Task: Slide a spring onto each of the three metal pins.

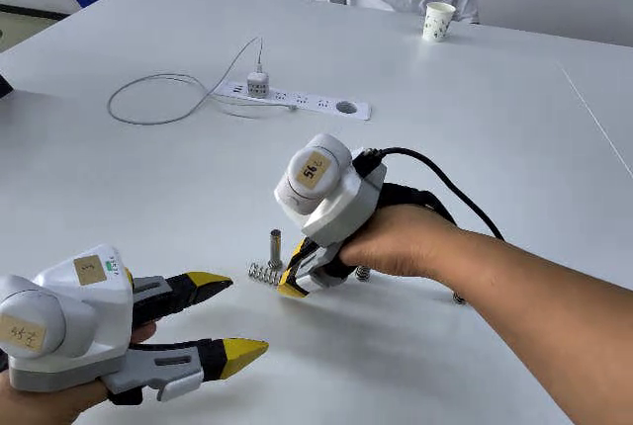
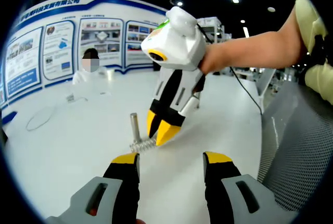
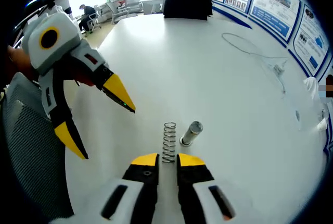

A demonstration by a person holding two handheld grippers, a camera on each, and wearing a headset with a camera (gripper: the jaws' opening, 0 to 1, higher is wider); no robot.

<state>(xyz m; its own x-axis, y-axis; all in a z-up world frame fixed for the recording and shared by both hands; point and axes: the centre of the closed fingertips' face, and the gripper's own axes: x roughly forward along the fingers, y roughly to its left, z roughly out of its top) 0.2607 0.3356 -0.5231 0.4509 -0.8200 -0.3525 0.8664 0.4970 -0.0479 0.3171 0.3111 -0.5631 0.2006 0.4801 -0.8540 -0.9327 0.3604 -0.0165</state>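
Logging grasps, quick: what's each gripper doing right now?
Left gripper: open, empty.
Right gripper: shut on the spring.

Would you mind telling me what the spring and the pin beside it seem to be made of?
The spring looks like thin steel wire, bare and silvery: grey coils with small glints. The pin looks like solid metal, probably steel: smooth, slightly shiny grey surface.

Head view looks down on the pin from above; both gripper views face it low (close in, from different sides), all sharing it.
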